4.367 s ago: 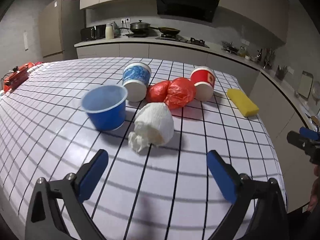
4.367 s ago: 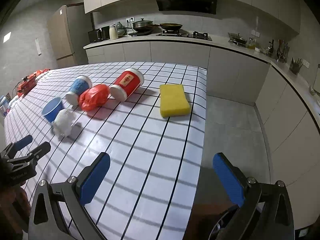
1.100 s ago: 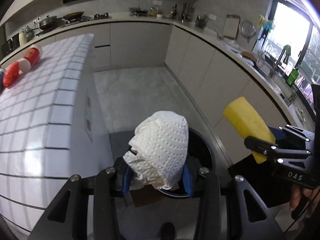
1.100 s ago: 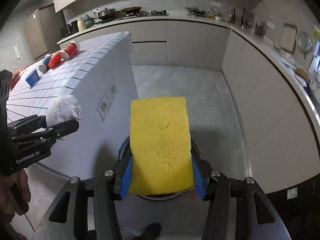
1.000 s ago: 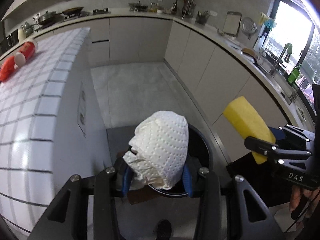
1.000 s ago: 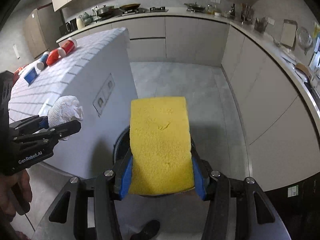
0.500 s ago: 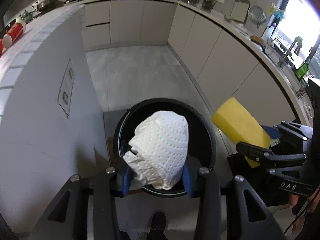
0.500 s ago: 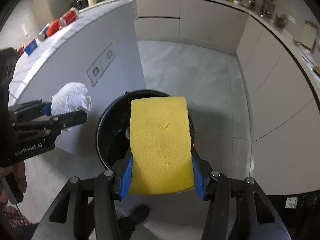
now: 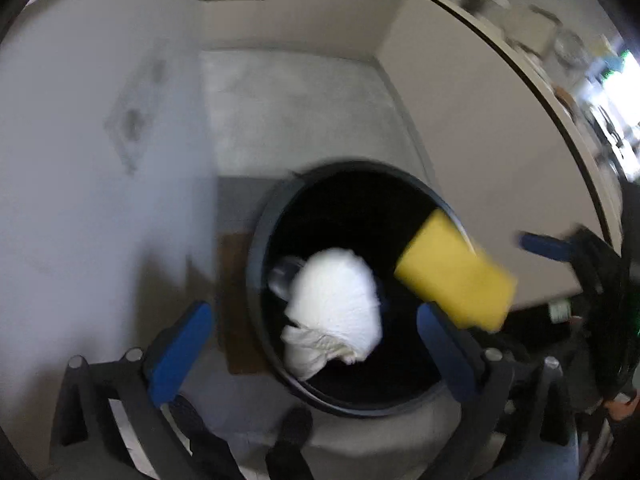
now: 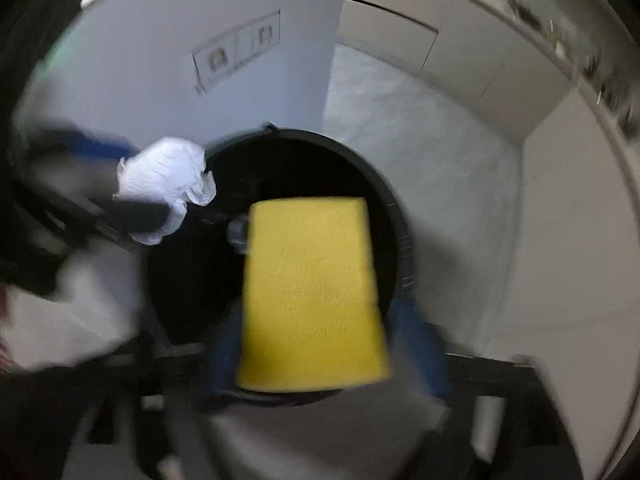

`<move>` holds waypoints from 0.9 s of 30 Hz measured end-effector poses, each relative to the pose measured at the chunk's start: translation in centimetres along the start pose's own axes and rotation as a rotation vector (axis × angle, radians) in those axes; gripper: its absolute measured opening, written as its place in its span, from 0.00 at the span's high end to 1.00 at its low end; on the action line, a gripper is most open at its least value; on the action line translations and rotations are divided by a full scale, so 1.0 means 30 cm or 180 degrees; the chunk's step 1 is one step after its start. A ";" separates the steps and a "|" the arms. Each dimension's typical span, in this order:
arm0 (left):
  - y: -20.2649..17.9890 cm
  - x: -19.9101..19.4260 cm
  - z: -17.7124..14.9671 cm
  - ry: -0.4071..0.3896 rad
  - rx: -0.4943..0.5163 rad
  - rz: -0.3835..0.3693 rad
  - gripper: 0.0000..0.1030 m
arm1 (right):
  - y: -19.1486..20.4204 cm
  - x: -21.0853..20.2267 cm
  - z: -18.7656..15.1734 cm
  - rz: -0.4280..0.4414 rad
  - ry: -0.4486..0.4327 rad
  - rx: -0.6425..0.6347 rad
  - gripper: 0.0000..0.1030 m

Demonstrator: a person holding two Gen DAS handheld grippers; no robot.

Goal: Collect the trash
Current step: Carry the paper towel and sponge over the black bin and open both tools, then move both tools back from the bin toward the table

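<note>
White paper wad [image 9: 334, 304], yellow sponge [image 10: 312, 292], over black bin [image 9: 256, 264]

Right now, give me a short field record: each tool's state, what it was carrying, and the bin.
left tool: open, jaws have just been opening, pads clear of the paper wad
paper wad: released, over the bin mouth
right tool: open, jaws have just been opening; blurred
yellow sponge: between the spread pads, over the bin
bin: black, round, on the floor beside the white counter side
bin contents: mostly dark, one pale item barely visible
</note>
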State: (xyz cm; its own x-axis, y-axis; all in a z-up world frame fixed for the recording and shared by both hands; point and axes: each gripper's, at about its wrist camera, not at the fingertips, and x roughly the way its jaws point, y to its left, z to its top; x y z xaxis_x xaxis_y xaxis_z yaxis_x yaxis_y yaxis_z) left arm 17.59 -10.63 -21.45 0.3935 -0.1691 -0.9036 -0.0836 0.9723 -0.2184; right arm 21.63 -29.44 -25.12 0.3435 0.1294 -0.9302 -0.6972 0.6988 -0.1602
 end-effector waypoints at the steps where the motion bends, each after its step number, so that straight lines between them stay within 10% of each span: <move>1: 0.016 -0.011 -0.001 -0.0028 -0.0056 0.0059 0.01 | -0.013 -0.001 -0.008 -0.0046 -0.0021 -0.0040 0.00; 27: 0.056 -0.459 0.013 -0.0972 -0.0174 0.0644 0.00 | -0.134 -0.369 0.058 -0.0324 -0.0678 0.1490 0.00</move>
State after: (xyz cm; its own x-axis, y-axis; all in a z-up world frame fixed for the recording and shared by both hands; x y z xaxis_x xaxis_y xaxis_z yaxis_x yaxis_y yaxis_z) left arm 12.38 -6.59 -9.22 0.6183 0.0898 -0.7808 -0.2332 0.9697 -0.0732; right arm 21.72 -32.46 -13.61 0.5492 0.1506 -0.8220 -0.3144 0.9486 -0.0363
